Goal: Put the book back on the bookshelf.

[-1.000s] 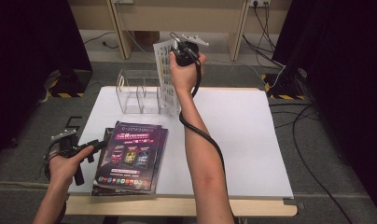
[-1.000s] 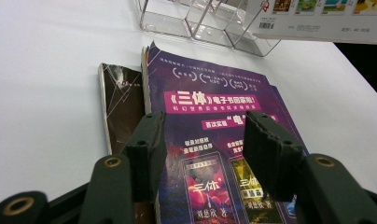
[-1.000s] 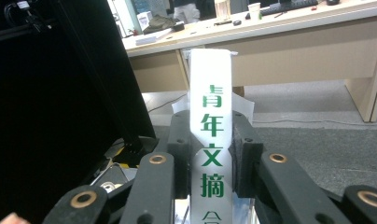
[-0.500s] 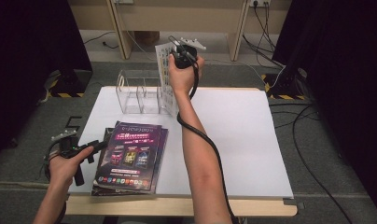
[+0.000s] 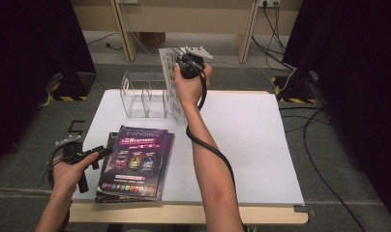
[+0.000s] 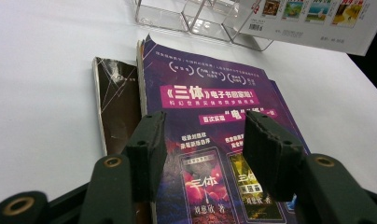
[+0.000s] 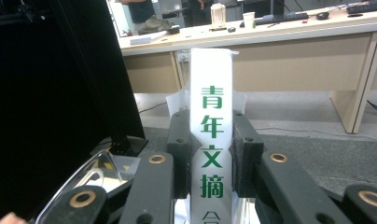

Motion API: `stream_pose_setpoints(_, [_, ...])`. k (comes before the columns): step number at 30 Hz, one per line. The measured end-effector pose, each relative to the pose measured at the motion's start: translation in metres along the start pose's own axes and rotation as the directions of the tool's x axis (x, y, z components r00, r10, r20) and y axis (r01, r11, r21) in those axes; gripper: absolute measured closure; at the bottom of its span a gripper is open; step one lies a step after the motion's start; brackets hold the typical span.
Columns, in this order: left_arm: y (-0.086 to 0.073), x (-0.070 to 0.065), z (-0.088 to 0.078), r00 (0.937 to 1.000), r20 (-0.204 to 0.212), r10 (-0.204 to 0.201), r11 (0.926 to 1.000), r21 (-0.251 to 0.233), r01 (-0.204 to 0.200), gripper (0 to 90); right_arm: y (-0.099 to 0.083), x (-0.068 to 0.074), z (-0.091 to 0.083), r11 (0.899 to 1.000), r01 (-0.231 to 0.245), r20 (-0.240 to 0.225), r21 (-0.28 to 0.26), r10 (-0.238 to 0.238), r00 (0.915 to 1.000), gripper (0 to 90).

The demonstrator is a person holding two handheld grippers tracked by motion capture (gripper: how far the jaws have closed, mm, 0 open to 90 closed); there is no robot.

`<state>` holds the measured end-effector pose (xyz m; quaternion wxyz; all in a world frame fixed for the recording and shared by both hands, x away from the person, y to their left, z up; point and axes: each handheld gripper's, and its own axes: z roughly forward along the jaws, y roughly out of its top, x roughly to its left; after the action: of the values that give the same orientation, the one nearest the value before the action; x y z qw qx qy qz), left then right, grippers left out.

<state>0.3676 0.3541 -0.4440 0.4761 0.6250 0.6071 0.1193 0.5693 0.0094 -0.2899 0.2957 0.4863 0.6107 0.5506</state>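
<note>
My right gripper (image 5: 180, 65) is shut on a white magazine (image 5: 168, 79), held upright over the right end of a clear acrylic rack (image 5: 145, 94) at the table's back. In the right gripper view its white spine with green characters (image 7: 212, 126) stands pinched between the two pads. A stack of purple-covered magazines (image 5: 135, 159) lies flat at the table's front left. My left gripper (image 5: 97, 157) rests at the stack's left edge, open; in the left gripper view its jaws hover just over the purple cover (image 6: 210, 116) with nothing between them.
The white table (image 5: 251, 140) has free room right of the stack. A darker booklet (image 6: 119, 102) pokes out under the stack's left side. Cables lie on the floor at the right, and desk legs stand beyond the table.
The right hand has shifted very slightly with the magazine above the rack. The left hand and the stack have not moved.
</note>
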Motion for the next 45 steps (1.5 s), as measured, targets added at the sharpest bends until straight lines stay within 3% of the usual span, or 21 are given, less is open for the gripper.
stream_pose_setpoints(9, [0.0, 0.0, -0.001, 1.0, -0.003, -0.002, 1.0, -0.005, 0.002, 48.1, -0.01, 0.004, -0.029, 0.999, 0.033, -0.016, 0.034, -0.032, 0.9993, 73.7])
stream_pose_setpoints(15, [-0.001, -0.002, 0.0, 1.0, 0.004, -0.003, 1.0, 0.002, 0.003, 48.2, -0.015, 0.002, -0.043, 0.997, 0.034, -0.031, 0.063, -0.032, 0.999, 73.7])
stream_pose_setpoints(27, [0.0, -0.001, -0.003, 1.0, -0.007, -0.001, 1.0, -0.004, 0.001, 48.2, -0.03, -0.001, -0.07, 0.993, 0.081, -0.037, 0.081, -0.078, 0.9963, 73.6])
stream_pose_setpoints(45, [0.0, -0.005, -0.002, 1.0, -0.006, 0.003, 1.0, -0.007, -0.003, 48.1, -0.056, -0.003, -0.102, 0.992, 0.087, -0.031, 0.092, -0.084, 0.996, 73.2])
